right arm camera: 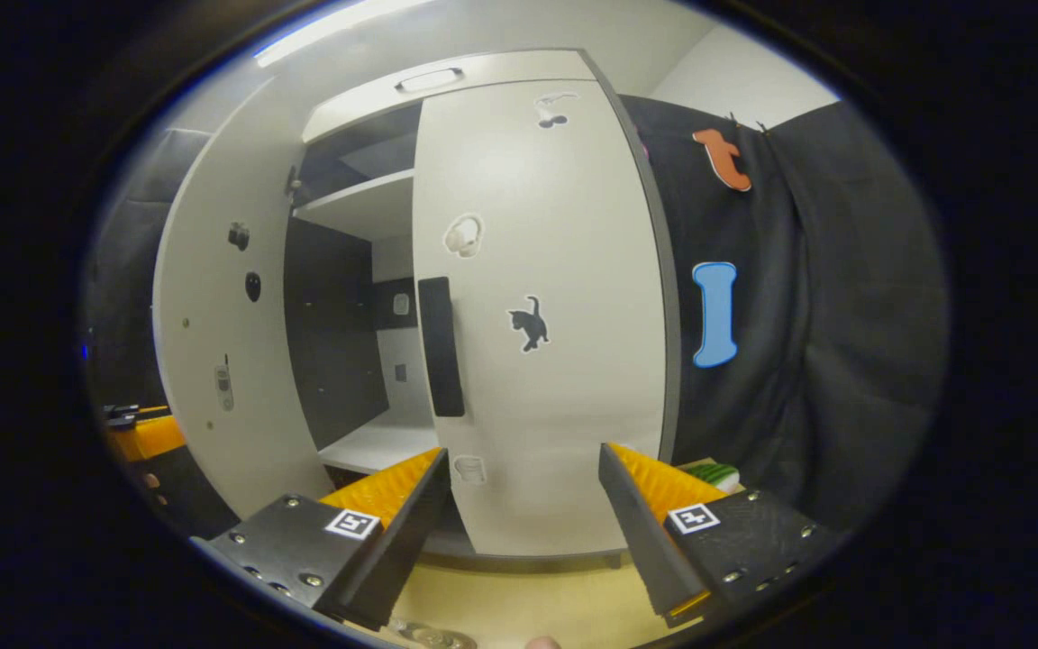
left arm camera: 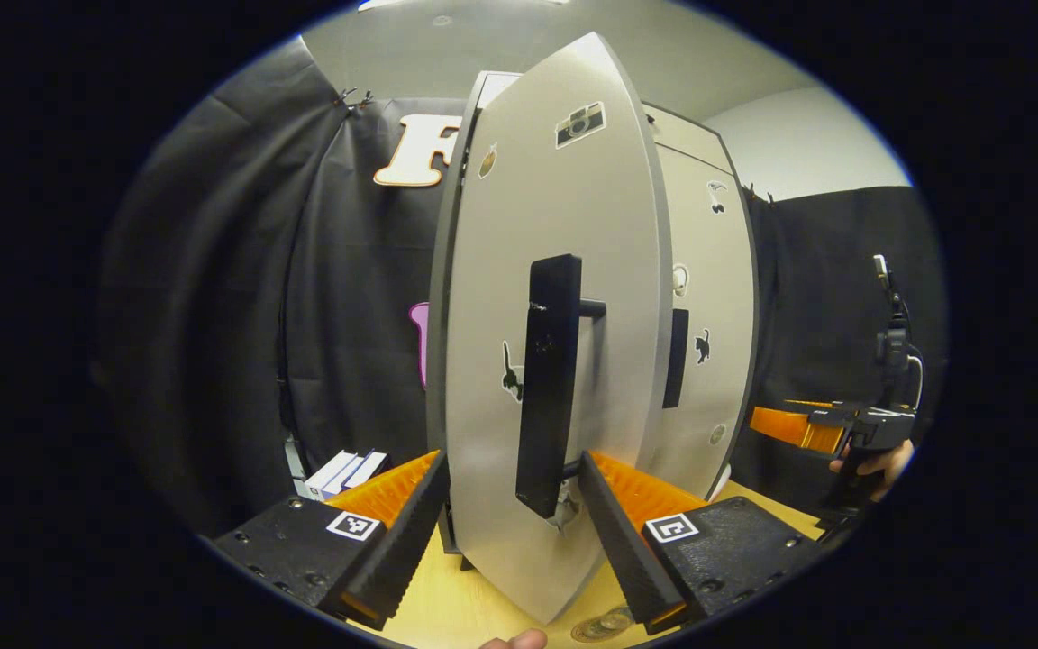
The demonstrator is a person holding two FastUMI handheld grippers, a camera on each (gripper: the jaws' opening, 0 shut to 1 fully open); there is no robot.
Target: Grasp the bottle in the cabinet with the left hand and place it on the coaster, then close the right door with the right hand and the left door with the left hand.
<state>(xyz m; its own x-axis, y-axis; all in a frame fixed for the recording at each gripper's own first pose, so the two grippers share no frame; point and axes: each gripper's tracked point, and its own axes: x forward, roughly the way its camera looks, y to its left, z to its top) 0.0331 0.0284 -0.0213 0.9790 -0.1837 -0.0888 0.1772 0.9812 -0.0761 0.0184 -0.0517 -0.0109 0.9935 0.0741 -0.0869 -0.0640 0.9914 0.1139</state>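
Your left hand-held gripper (left arm camera: 512, 505) is released, its fingers on both sides of the half-open left door (left arm camera: 546, 361). Your right hand-held gripper (right arm camera: 523, 514) is released before the closed right door (right arm camera: 541, 315).

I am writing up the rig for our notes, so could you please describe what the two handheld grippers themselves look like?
Left gripper: two long wedge-shaped fingers with ribbed faces, mounted on black blocks with screws, each block bearing a small square black-and-white marker. Right gripper: the same build and markers. In the left gripper view, the right one appears farther off, with a black handle held by a hand, and a cable rising behind it.
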